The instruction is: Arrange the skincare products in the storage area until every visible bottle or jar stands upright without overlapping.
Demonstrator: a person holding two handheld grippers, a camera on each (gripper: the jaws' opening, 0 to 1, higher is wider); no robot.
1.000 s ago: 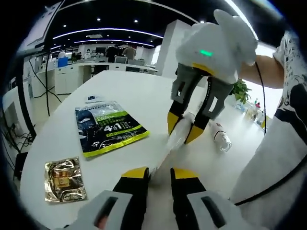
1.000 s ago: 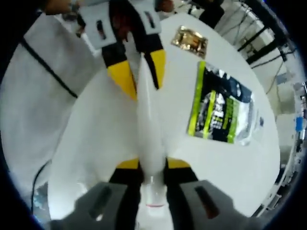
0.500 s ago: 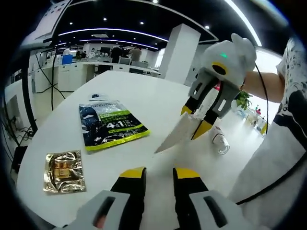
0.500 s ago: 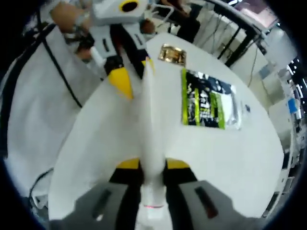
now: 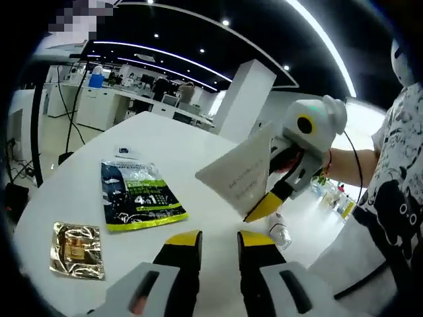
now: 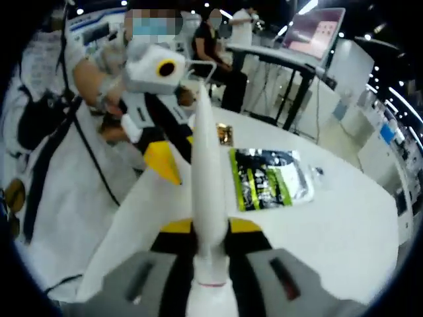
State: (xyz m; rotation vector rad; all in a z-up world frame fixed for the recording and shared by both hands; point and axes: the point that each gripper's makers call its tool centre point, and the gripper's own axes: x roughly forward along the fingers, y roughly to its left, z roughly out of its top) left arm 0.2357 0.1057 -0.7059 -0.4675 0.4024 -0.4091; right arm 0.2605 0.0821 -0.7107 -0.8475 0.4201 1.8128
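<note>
My right gripper point(image 6: 210, 228) is shut on a white squeeze tube point(image 6: 201, 165) near its cap end, and the tube points straight away from the camera. In the left gripper view the right gripper point(image 5: 263, 201) holds the tube point(image 5: 239, 177) up above the white table point(image 5: 185, 142), its flat crimped end spread wide. My left gripper point(image 5: 219, 241) stands open below it with nothing between its jaws. It shows as the left gripper point(image 6: 173, 162) beside the tube in the right gripper view. A small clear bottle point(image 5: 278, 229) lies on its side on the table.
A green and black pouch point(image 5: 137, 193) point(image 6: 268, 186) and a gold foil sachet point(image 5: 76, 249) point(image 6: 225, 135) lie flat on the table. A person's hand and sleeve point(image 6: 99, 72) hold the left gripper. Desks and people stand in the background.
The right gripper has lifted the tube up and away from the left jaws and turned it, so its flat end faces the left camera. Both views have tilted upward.
</note>
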